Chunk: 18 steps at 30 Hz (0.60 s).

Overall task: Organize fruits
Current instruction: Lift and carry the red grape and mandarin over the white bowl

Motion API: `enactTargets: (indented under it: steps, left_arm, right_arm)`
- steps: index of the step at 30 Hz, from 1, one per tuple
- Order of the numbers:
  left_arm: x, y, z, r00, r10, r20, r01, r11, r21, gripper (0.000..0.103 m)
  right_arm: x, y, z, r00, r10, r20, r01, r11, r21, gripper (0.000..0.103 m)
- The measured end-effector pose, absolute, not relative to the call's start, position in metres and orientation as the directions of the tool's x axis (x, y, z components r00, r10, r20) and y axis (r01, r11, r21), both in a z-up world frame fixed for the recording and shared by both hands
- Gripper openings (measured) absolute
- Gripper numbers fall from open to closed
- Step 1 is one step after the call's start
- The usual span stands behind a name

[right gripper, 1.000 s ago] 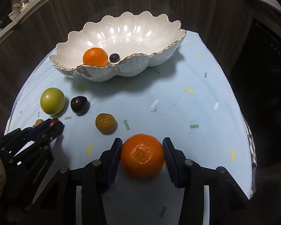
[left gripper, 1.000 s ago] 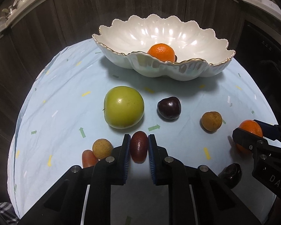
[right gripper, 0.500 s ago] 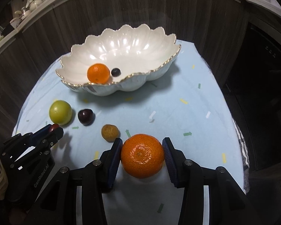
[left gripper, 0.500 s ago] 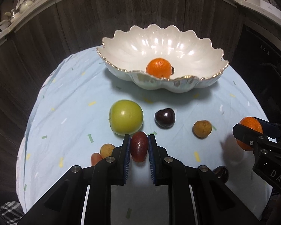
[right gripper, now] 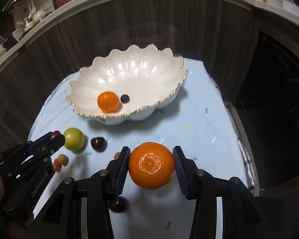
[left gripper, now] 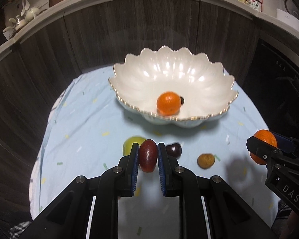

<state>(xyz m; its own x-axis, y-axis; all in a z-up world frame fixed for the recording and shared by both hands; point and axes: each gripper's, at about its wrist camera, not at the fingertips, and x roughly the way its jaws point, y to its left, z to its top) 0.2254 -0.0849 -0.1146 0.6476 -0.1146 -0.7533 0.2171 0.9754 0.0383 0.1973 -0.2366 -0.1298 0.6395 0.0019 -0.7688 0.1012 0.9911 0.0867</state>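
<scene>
My left gripper is shut on a dark red oval fruit, lifted above the pale blue cloth. My right gripper is shut on a large orange mandarin, also held off the cloth; the mandarin shows at the right edge of the left wrist view. Beyond both stands a white scalloped bowl with a gold rim, holding an orange and a small dark berry. On the cloth lie a green apple, a dark plum and a small brown fruit.
Two small orange-brown fruits lie on the cloth under the left gripper, and a dark round fruit lies below my right fingers. A dark wood panel rises behind the table; a dark drop lies to the right.
Both grippers have risen off the cloth with their fruit held; the bowl and the loose fruit now look smaller and farther below.
</scene>
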Motion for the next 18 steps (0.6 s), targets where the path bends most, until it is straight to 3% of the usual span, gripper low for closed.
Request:
enactTargets:
  steps: [18]
  left_arm:
    - [0.279, -0.094, -0.060, 0.719, -0.125, -0.683, 0.211, 0.977, 0.044, 0.019]
  right_arm:
    - [0.251, -0.255, -0.076, 0.742, -0.024, -0.670, 0.091, 0.994, 0.065, 0.045]
